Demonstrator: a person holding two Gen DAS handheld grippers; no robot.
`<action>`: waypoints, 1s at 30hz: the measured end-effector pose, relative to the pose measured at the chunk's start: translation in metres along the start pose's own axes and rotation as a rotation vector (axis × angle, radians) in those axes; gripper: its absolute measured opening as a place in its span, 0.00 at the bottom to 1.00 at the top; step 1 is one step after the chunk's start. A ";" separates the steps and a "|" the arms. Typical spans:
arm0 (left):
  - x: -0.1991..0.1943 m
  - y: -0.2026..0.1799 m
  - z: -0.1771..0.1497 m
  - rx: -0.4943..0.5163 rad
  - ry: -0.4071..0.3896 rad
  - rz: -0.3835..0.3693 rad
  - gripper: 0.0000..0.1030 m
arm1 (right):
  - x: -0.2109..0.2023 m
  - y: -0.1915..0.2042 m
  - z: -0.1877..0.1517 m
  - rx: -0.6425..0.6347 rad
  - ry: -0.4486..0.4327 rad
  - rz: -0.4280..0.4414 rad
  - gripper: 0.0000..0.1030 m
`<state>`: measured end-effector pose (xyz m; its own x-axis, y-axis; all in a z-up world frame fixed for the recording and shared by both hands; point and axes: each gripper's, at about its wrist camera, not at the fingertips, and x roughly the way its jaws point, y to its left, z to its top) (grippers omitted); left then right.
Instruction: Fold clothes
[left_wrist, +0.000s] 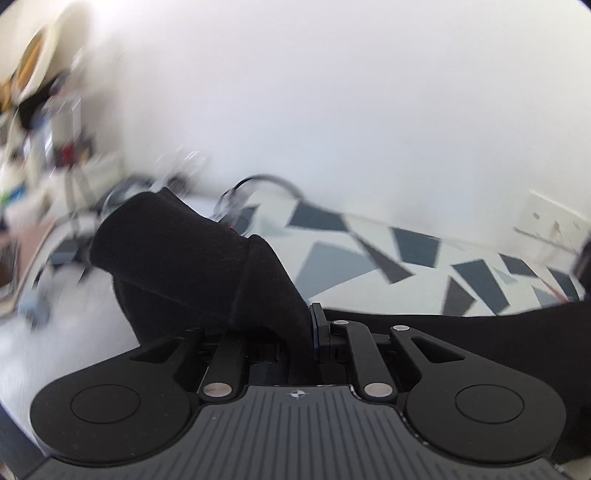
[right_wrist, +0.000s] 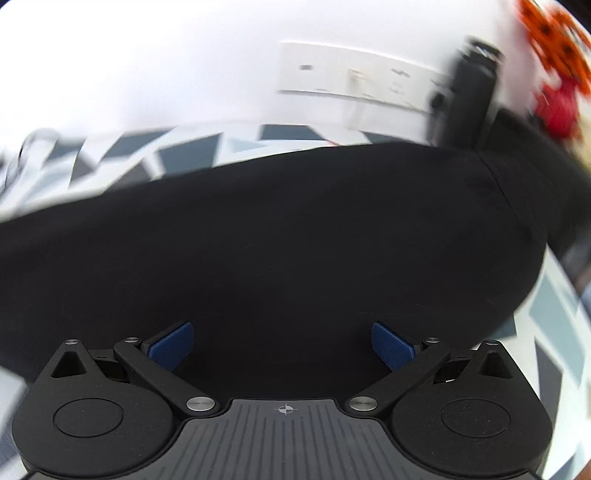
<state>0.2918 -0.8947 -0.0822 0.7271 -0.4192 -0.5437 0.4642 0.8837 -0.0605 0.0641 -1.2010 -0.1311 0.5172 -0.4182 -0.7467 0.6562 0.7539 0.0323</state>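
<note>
A black garment (right_wrist: 280, 236) lies spread over a bed sheet printed with grey and dark triangles (left_wrist: 369, 254). In the left wrist view, my left gripper (left_wrist: 308, 332) is shut on a raised fold of the black garment (left_wrist: 192, 258), which bunches up over the left finger and hides it. More of the black cloth stretches away to the right. In the right wrist view, my right gripper (right_wrist: 282, 347) is open, its blue pads (right_wrist: 173, 345) spread wide just above the flat black cloth, holding nothing.
A white wall (left_wrist: 332, 92) rises behind the bed, with a switch plate (right_wrist: 354, 74) on it. A cluttered shelf area (left_wrist: 40, 129) and a cable (left_wrist: 258, 184) sit at the far left. A dark bottle (right_wrist: 469, 92) and orange-red items (right_wrist: 554, 48) stand at the far right.
</note>
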 end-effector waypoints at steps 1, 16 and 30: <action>-0.001 -0.018 0.000 0.053 -0.009 -0.012 0.14 | -0.001 -0.011 0.003 0.043 -0.002 0.010 0.99; 0.019 -0.207 -0.066 0.570 0.074 -0.304 0.28 | 0.017 -0.117 0.002 0.254 0.037 -0.006 0.99; -0.004 -0.139 -0.076 0.480 0.144 -0.249 0.73 | 0.014 -0.099 0.041 0.419 0.028 0.209 0.99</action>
<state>0.1859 -1.0005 -0.1349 0.5050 -0.5409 -0.6726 0.8158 0.5535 0.1674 0.0291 -1.3023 -0.1177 0.6509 -0.2609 -0.7129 0.7077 0.5485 0.4454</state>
